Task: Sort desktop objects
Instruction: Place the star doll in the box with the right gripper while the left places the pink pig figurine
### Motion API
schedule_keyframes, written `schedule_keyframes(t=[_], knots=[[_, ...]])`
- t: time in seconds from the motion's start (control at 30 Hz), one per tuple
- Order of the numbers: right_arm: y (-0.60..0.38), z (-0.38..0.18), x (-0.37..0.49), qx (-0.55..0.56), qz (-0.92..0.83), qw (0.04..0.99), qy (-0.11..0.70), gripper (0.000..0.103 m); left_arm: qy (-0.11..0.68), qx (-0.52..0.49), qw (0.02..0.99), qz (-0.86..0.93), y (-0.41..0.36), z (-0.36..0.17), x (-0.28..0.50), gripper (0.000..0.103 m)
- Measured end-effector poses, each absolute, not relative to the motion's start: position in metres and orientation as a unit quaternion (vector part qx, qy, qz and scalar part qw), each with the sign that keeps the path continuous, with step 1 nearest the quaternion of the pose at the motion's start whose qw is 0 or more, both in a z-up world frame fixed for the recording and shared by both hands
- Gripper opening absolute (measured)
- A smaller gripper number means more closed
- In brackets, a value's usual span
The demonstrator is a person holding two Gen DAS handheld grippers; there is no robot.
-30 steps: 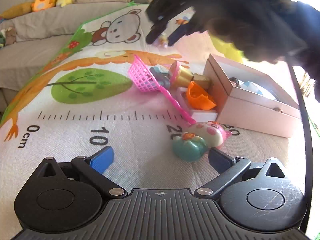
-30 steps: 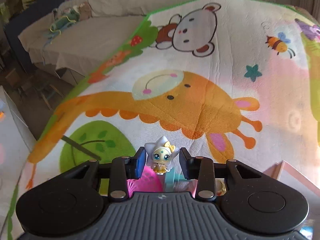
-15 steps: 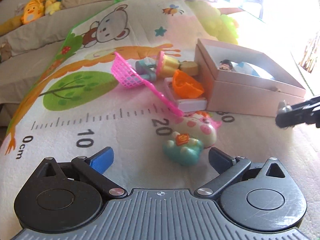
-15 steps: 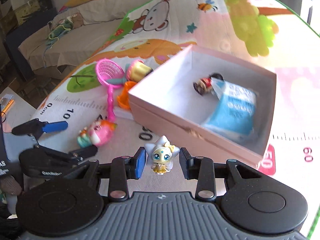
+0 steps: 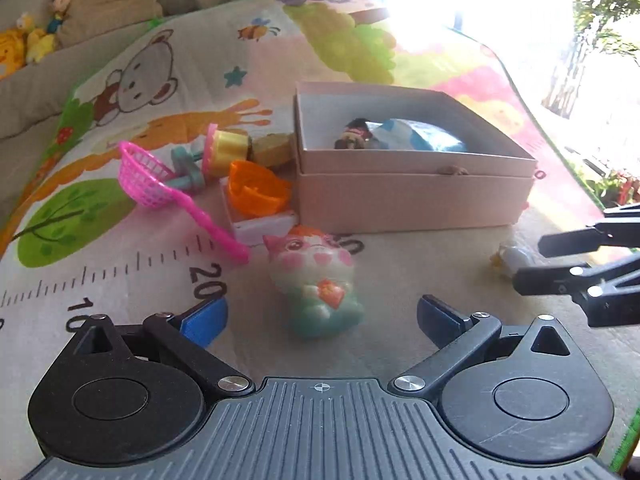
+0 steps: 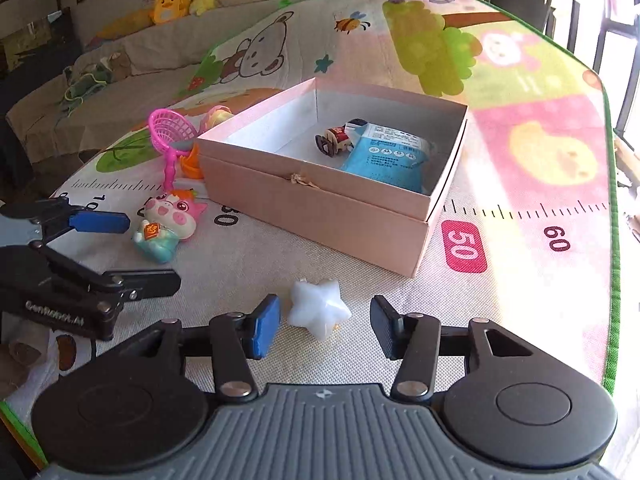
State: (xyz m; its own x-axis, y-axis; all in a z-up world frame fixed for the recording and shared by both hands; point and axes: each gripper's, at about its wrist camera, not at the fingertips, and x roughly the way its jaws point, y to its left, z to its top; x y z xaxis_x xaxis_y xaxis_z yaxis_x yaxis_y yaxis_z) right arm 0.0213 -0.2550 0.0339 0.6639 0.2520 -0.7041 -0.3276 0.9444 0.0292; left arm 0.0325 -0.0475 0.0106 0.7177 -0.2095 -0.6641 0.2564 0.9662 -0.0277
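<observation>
The pink box (image 6: 320, 216) is sitting on the play mat (image 6: 520, 288), and it is already holding two things: a small figure (image 6: 334, 142) and a blue packet (image 6: 386, 152). So a part of the sorting is looking done.

The right gripper (image 6: 324, 326) is opening its jaws now. The white star toy (image 6: 318, 312) is lying on the mat between the jaws, and the pads are not pressing it. It is lying just in front of the box, not inside it, so I am judging that this toy is not yet sorted.

The left gripper (image 5: 322, 316) is spread wide and is holding nothing. It is hovering near the cat toy (image 5: 316, 284), which is lying on the mat just beside the box.

More things are waiting at the far side of the cat: a pink net (image 5: 160, 184), an orange cup (image 5: 256, 192) on a white block (image 5: 260, 226), and a yellow toy (image 5: 228, 148). In my judgement more than half of the work is remaining, because only two things are in the box.
</observation>
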Motion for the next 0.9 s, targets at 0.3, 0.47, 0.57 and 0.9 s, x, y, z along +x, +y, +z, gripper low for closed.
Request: schedule_keyframes(t=[0.3, 0.47, 0.57, 0.9], knots=[[-0.245, 0.018, 0.029, -0.06, 0.147, 0.917, 0.367, 0.054, 0.373, 0.047, 0.92, -0.108, -0.055, 0.011, 0.053, 0.064], [-0.244, 0.023, 0.026, -0.07, 0.159, 0.91, 0.376, 0.036, 0.37, 0.066, 0.919, -0.122, -0.049, 0.017, 0.028, 0.053], [-0.245, 0.032, 0.012, -0.079, 0.173, 0.907, 0.377, 0.036, 0.362, 0.076, 0.917, -0.149, -0.045, 0.031, -0.002, 0.053], [-0.284, 0.183, -0.012, -0.043, 0.187, 0.956, 0.221, 0.036, 0.172, 0.125, 0.959, -0.187, -0.07, 0.149, -0.003, 0.053]])
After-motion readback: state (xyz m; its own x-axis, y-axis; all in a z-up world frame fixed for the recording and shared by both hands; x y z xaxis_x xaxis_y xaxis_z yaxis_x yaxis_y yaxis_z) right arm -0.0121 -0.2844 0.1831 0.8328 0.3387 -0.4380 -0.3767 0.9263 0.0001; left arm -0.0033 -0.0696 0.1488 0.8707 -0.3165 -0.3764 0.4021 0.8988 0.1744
